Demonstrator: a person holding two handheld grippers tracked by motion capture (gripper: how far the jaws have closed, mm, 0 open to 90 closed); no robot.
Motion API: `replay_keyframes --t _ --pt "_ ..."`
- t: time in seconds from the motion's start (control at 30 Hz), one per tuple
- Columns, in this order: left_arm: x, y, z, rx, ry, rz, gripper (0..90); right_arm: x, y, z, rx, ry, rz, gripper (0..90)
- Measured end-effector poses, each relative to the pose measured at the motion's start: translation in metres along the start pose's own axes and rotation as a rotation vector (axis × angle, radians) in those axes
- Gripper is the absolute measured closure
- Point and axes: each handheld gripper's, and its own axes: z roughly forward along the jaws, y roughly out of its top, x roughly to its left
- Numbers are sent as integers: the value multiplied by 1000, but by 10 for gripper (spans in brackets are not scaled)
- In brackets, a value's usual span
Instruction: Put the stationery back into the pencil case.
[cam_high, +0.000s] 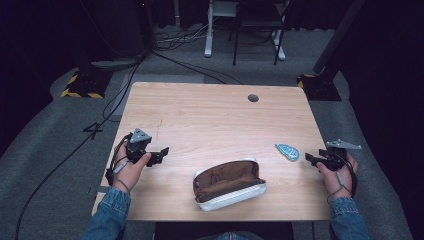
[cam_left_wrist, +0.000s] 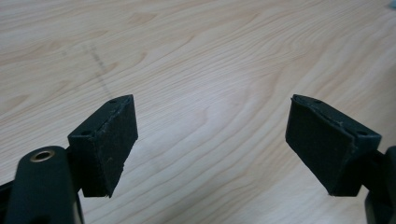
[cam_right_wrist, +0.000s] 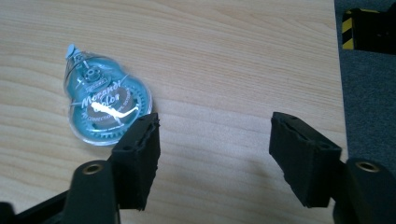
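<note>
My right claw (cam_right_wrist: 212, 158) is spread wide with nothing in it, just beside the blue tape roller (cam_right_wrist: 105, 105) lying flat on the table (cam_high: 210, 115). My left claw (cam_left_wrist: 212, 144) is spread wide too, over bare wood.

Light wooden table (cam_high: 210, 115), open brown pouch (cam_high: 228, 183), blue correction tape (cam_high: 287, 151)

Blue correction-tape dispenser (cam_right_wrist: 106, 108) flat on table, near right edge.
</note>
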Motion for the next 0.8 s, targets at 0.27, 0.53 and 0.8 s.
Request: replay_keyframes --t 0.27,0.53,0.8 --pt "18 -15 15 84 73 -13 168 2 2 -6 26 43 -35 243" --pt "27 -25 23 153 66 -40 170 9 13 -17 72 87 -62 300" --pt "27 -34 21 172 98 -22 167 19 24 -20 101 114 -71 304"
